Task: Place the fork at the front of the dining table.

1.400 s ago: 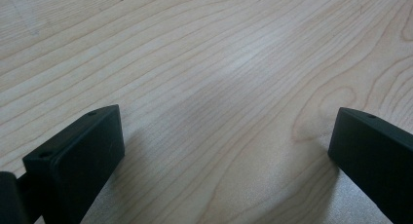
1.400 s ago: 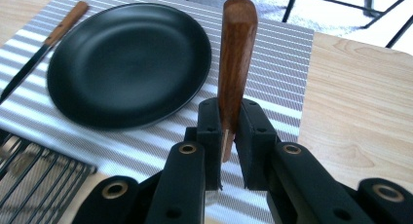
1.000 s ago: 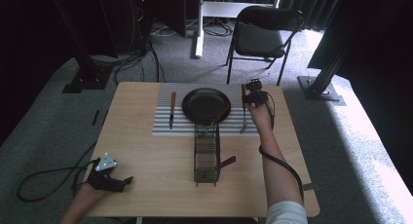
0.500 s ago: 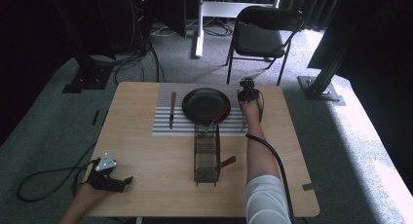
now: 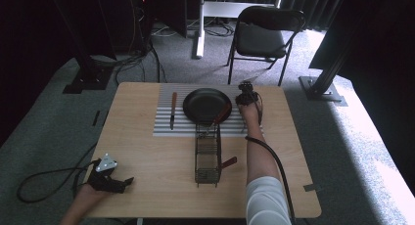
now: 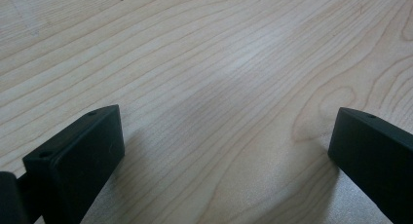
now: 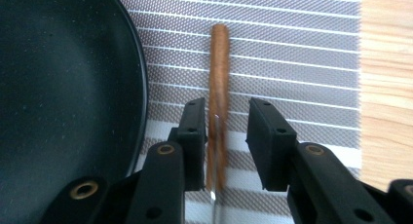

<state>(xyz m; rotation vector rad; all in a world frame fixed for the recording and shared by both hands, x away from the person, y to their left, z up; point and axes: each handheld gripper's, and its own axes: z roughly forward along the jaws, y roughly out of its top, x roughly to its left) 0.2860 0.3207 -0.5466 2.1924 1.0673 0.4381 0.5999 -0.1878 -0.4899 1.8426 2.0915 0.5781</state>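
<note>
I count one black frying pan (image 5: pixel 205 104) on one striped mat (image 5: pixel 164 128). Wooden-handled utensils: one left of the pan (image 5: pixel 172 110), one between my right gripper's (image 7: pixel 225 136) jaws (image 7: pixel 217 87), and what look like two more at the single wire rack (image 5: pixel 207 154), though they're small from above. Two grippers, counting my left (image 5: pixel 115 182). One chair (image 5: pixel 262 36) beyond the tabletop (image 5: pixel 147 161).

The left hand-held gripper (image 5: pixel 111 180) is black, topped by a grey three-cornered plate and trailing a black cable. The right hand-held gripper (image 7: pixel 225 136) has brass-ringed screw holes; its arm wears a white sleeve (image 5: pixel 266 203).
</note>
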